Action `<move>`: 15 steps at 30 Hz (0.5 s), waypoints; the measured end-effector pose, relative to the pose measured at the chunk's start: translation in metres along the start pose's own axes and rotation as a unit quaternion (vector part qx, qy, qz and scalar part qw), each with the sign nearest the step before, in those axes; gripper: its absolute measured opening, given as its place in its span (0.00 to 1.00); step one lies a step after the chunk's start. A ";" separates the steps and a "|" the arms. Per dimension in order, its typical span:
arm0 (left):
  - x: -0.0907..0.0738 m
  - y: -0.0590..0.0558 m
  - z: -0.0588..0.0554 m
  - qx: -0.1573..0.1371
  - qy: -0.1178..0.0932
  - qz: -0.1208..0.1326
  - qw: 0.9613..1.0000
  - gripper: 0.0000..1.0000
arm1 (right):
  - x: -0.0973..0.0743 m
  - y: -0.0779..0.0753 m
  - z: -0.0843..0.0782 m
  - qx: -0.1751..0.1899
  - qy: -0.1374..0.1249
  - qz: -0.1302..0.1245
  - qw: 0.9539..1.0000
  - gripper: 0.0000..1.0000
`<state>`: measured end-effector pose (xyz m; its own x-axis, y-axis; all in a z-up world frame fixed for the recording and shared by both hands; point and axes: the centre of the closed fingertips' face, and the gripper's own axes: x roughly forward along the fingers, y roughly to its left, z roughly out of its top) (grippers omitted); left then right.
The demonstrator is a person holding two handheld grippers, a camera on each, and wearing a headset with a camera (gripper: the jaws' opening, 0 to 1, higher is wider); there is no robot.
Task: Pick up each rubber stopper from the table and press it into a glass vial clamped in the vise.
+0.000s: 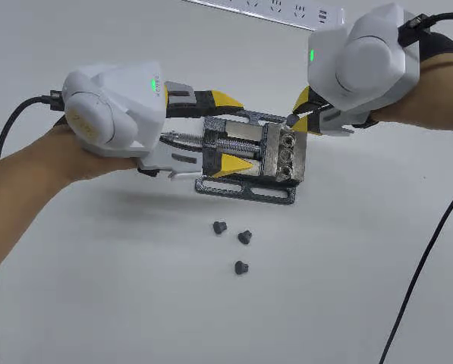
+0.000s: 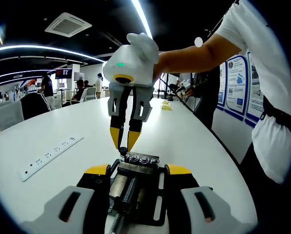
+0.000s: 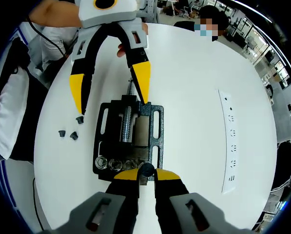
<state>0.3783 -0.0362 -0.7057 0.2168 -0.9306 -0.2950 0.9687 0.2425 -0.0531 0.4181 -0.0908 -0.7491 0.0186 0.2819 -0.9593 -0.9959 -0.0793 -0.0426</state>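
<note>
Your left hand-held gripper (image 1: 232, 133) is spread wide, straddling the vise (image 1: 245, 189) along its screw, probably to stop it sliding under pressure; contact can't be confirmed. That forearm lies low and level. Your right hand-held gripper (image 3: 145, 173) pinches a rubber stopper (image 3: 146, 169) just above the end of the row of glass vials (image 3: 115, 164) clamped in the vise, wrist tipped downward. Three more stoppers (image 1: 241, 267) lie on the tabletop (image 1: 135, 303) near the vise.
</note>
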 end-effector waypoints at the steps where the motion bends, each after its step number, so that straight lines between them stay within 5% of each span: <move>1: 0.000 0.000 0.000 0.000 -0.001 0.000 1.000 0.42 | 0.000 0.000 0.000 0.000 -0.001 0.000 1.000 0.11; 15: 0.001 -0.001 0.002 0.000 -0.001 0.001 1.000 0.42 | 0.001 0.001 0.000 -0.003 0.000 0.001 1.000 0.11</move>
<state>0.3781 -0.0380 -0.7044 0.2180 -0.9309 -0.2931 0.9684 0.2437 -0.0536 0.4174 -0.0909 -0.7501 0.0172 0.2810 -0.9596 -0.9955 -0.0850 -0.0428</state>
